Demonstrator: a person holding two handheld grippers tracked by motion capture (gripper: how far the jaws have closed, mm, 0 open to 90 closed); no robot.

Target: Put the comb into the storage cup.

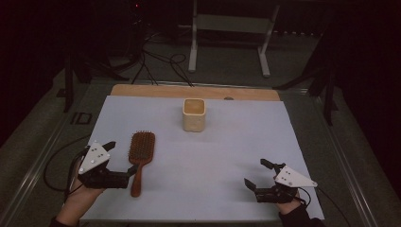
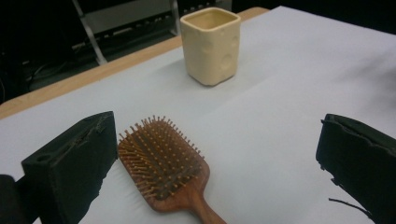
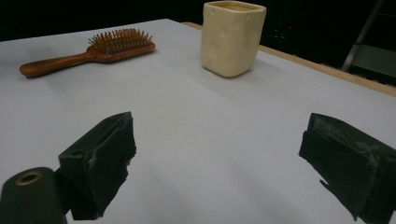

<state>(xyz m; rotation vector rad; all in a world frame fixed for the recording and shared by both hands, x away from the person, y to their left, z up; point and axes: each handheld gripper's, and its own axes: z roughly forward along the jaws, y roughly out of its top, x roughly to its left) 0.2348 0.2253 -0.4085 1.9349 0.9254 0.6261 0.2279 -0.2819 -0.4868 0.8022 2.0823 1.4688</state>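
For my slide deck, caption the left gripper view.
Open left hand-held gripper faces a brown wooden paddle hairbrush, cream square cup beyond.

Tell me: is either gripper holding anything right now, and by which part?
Nothing is held. The left gripper stands open around the hairbrush near its handle, jaws apart from the wood. The right gripper is open over bare white sheet.

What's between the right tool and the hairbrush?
Nothing: in the high view, bare white sheet separates the right tool from the hairbrush.
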